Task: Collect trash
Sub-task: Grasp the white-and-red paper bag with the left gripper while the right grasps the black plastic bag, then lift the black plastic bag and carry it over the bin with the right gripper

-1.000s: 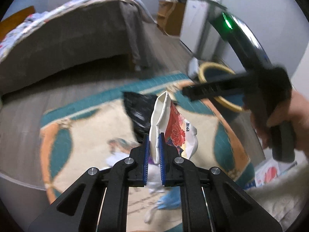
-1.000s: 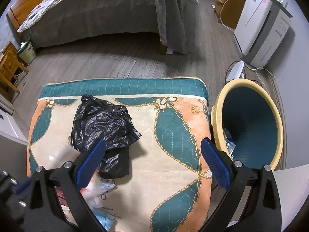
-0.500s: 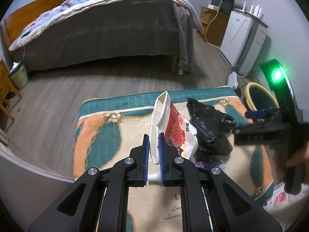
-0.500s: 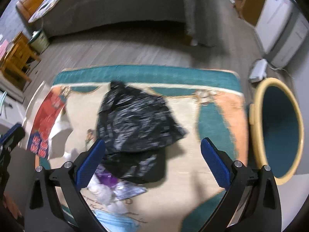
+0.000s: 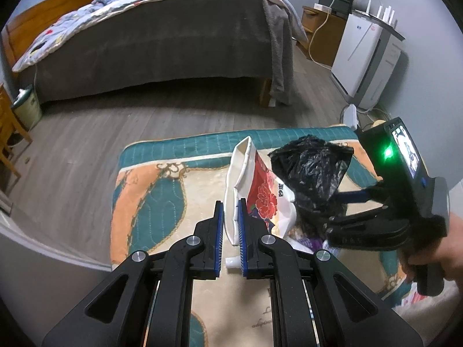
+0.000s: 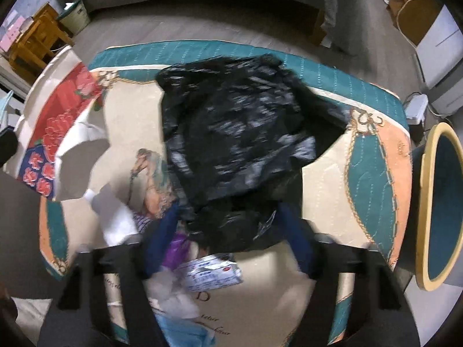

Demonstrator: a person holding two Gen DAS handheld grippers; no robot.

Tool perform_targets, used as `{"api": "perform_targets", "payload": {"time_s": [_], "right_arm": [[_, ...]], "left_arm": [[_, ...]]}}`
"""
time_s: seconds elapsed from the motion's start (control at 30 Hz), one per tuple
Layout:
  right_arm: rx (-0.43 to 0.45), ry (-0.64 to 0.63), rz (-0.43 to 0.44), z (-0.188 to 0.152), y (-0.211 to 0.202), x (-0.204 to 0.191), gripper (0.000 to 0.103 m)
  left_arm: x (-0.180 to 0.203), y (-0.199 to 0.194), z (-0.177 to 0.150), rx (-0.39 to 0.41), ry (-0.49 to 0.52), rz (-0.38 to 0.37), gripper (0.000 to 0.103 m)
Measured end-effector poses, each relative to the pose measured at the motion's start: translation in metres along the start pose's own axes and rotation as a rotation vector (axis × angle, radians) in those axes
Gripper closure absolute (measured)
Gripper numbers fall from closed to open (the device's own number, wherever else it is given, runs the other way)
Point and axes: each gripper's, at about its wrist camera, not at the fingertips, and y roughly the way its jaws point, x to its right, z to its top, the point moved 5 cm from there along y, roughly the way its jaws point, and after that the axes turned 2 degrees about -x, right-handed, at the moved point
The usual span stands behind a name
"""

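The left gripper [image 5: 231, 228] is clenched on a white wrapper [image 5: 240, 179] printed with red flowers, held upright above the quilted mat [image 5: 150, 190]. Just right of the wrapper, the right gripper [image 6: 228, 231] straddles the near edge of a crumpled black plastic bag [image 6: 240, 133] lying on the mat — motion blur hides whether its blue pads [image 6: 159, 240] are pinching the bag. Around the bag's near side lie a silver packet [image 6: 212, 271], a purple scrap [image 6: 176, 248] and white tissue [image 6: 118, 222]; the packet's print is too smeared to read. Cursive lettering on the mat is partly covered. Right of the mat stands a yellow-rimmed bin [image 6: 428, 202], cut off by the frame. Beyond the mat is a bed [image 5: 162, 34], with a white appliance [image 5: 367, 66] against the wall.
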Motion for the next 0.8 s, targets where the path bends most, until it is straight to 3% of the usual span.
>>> {"api": "perform_targets", "payload": {"time_s": [0.13,0.23,0.8], "right_arm": [[0.024,-0.032,-0.020,-0.003,-0.010,-0.002,0.064],[0.059,-0.022,-0.015,-0.002,-0.023,0.001,0.068],[0.314,0.081,0.049,0.000,-0.134,0.053,0.072]], "left_arm": [[0.003,-0.003,0.000,0.006,0.013,0.012,0.092],[0.004,-0.005,0.000,0.014,0.013,0.015,0.092],[0.030,-0.041,0.030,0.143,0.002,-0.026,0.092]]}}
